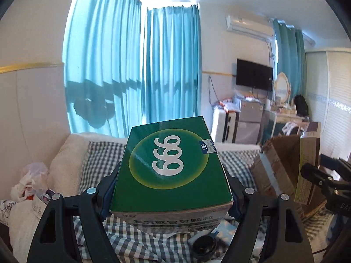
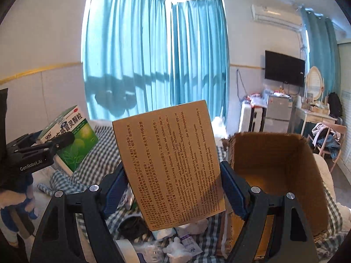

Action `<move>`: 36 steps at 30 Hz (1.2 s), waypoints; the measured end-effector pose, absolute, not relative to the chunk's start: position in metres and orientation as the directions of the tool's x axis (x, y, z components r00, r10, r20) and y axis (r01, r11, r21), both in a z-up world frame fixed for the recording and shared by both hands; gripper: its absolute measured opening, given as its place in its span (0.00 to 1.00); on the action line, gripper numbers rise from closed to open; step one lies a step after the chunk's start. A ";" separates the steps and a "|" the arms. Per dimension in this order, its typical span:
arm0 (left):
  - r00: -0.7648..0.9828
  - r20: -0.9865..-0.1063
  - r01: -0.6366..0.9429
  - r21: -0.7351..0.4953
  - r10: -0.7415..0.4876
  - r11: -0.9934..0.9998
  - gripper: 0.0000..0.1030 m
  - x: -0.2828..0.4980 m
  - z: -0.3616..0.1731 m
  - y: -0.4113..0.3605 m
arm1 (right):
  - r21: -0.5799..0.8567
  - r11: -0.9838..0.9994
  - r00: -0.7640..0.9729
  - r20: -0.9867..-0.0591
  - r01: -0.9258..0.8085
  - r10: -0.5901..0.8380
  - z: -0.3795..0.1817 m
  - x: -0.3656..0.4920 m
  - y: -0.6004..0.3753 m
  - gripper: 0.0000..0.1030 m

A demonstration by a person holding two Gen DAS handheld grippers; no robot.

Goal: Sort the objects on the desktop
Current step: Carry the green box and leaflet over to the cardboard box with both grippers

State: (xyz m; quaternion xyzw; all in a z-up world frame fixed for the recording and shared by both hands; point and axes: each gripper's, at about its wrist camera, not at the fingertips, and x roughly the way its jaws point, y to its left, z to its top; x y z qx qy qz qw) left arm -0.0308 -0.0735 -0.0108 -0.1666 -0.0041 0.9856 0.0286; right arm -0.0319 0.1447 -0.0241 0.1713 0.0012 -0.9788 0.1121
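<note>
The left gripper (image 1: 171,188) clamps a green box (image 1: 171,164) by its sides, jaws wide, above the checked cloth (image 1: 103,155). The right gripper (image 2: 173,184) clamps a tan box (image 2: 173,164) the same way, raised just left of the open carton (image 2: 274,160).

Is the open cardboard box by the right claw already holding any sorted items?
No, the cardboard box shows only a bare brown interior in the right wrist view.
</note>
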 end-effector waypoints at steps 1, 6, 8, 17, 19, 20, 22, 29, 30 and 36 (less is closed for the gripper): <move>-0.949 -0.311 -0.052 -0.024 0.057 -0.998 0.78 -0.026 -0.006 -0.073 | 0.041 -0.975 -0.922 -0.318 0.220 -0.221 -0.022 -0.029 0.146 0.78; -0.967 -0.242 -0.066 -0.078 0.083 -0.995 0.78 -0.015 0.003 -0.068 | 0.047 -0.976 -0.941 -0.258 0.212 -0.217 -0.012 -0.016 0.151 0.78; -0.964 -0.240 -0.091 -0.089 0.110 -0.992 0.78 -0.016 0.002 -0.062 | 0.039 -0.980 -0.950 -0.239 0.197 -0.201 -0.011 -0.010 0.154 0.78; -0.952 -0.214 -0.216 -0.041 0.220 -0.976 0.78 -0.015 0.009 -0.006 | 0.114 -0.983 -0.970 -0.182 0.143 -0.162 -0.002 0.009 0.193 0.78; -0.948 -0.208 -0.241 -0.021 0.240 -0.970 0.78 -0.016 0.009 0.008 | 0.099 -0.990 -0.977 -0.177 0.101 -0.118 -0.002 0.013 0.201 0.78; -0.944 -0.206 -0.260 -0.011 0.256 -0.966 0.78 -0.018 0.008 0.017 | 0.101 -0.992 -0.980 -0.174 0.081 -0.098 -0.002 0.013 0.206 0.78; -0.936 -0.213 -0.288 -0.003 0.282 -0.958 0.78 -0.021 0.007 0.030 | 0.118 -0.991 -0.982 -0.169 0.060 -0.080 -0.002 0.016 0.218 0.78; -0.897 -0.243 -0.382 0.000 0.371 -0.924 0.78 -0.038 0.003 0.069 | 0.124 -0.992 -0.983 -0.184 -0.035 0.012 -0.006 0.021 0.253 0.78; -0.892 -0.244 -0.391 -0.005 0.381 -0.920 0.78 -0.040 0.003 0.073 | 0.123 -0.991 -0.982 -0.187 -0.047 0.023 -0.009 0.020 0.257 0.78; -0.858 -0.279 -0.447 -0.007 0.431 -0.894 0.78 -0.060 -0.007 0.104 | 0.140 -0.982 -0.971 -0.222 -0.124 0.090 -0.020 0.013 0.287 0.78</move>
